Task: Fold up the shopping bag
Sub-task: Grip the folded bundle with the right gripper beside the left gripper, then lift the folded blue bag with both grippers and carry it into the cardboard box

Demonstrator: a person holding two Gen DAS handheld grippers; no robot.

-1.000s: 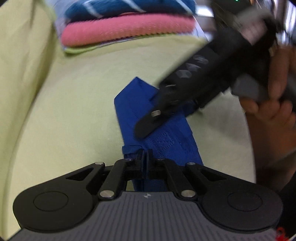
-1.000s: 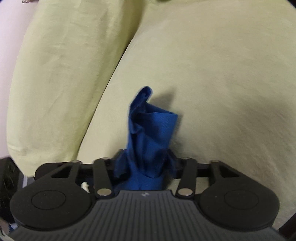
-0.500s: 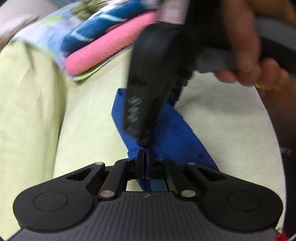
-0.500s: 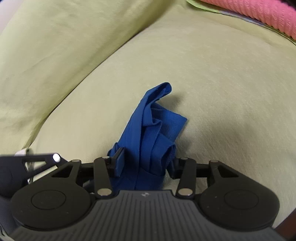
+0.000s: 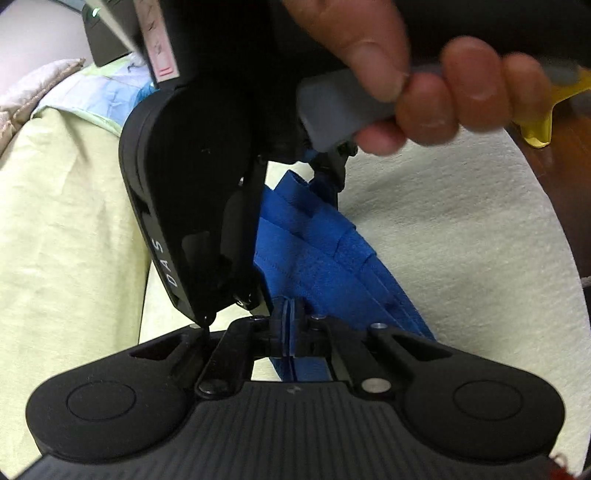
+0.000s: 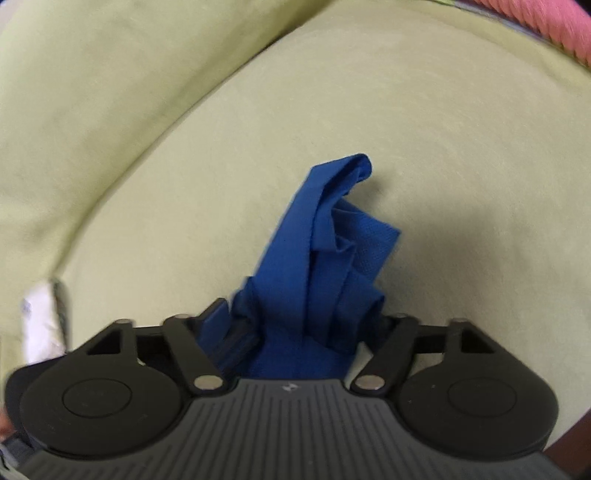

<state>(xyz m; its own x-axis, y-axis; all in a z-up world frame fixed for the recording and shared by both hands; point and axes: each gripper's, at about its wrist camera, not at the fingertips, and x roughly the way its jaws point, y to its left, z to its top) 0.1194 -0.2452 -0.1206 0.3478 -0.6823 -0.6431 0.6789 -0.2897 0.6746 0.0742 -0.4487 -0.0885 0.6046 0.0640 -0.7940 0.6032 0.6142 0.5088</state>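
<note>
A blue shopping bag, folded into a long narrow strip, lies on a pale green cushion. My left gripper is shut on the strip's near end, with the fabric edge pinched between its pads. Just beyond it, my right gripper points down over the strip, held by a person's hand. In the right wrist view the bag's bunched end with its handles stands up between the fingers of the right gripper. Those jaws are opening, with the fabric between them.
The seat cushion meets a pale green back cushion on the left. A pink folded towel lies at the far right corner. A yellow object stands on a dark brown surface beyond the seat's right edge.
The right gripper has come in close over the left one and now fills the upper left wrist view. Its jaws narrowed on the bunched bag, then widened. Both views have rolled.
</note>
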